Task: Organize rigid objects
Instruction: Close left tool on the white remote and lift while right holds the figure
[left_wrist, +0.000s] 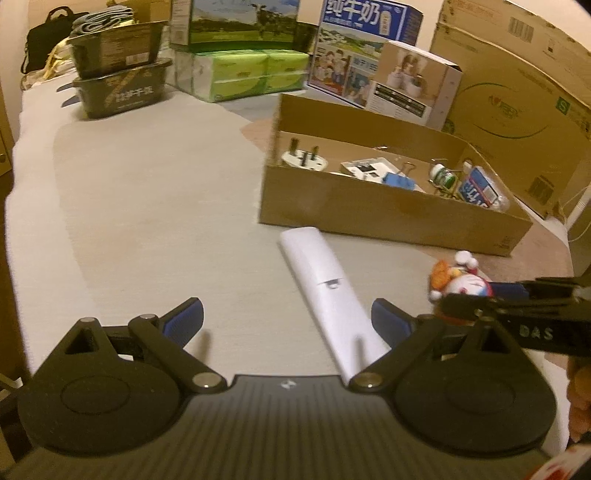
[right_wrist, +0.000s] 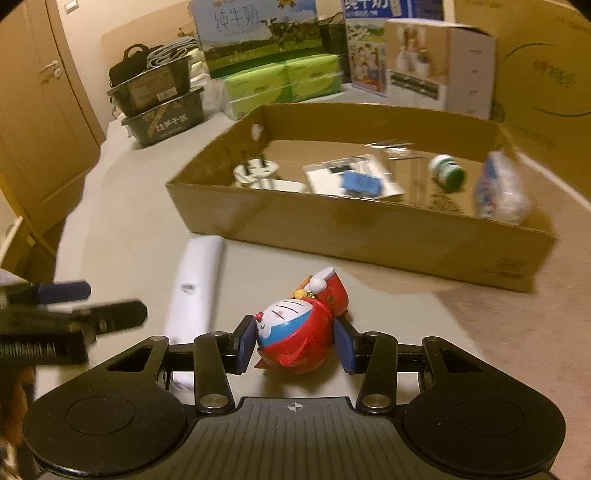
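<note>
Shallow brown cardboard box (right_wrist: 354, 229) already holds several small items. Left out on the tabletop (left_wrist: 147, 206): white plastic remote (left_wrist: 325, 291) between the left gripper's (left_wrist: 288, 319) spread jaws; red-and-blue cat figurine (right_wrist: 299, 332), right gripper (right_wrist: 295, 345) clamped on it.

Home storeroom — milk cartons (left_wrist: 369, 22), tissue packs (left_wrist: 243, 74), wardrobe (right_wrist: 40, 110).

Black gripper (right_wrist: 295, 345) with blue pads (right_wrist: 246, 345), silver screws.
</note>
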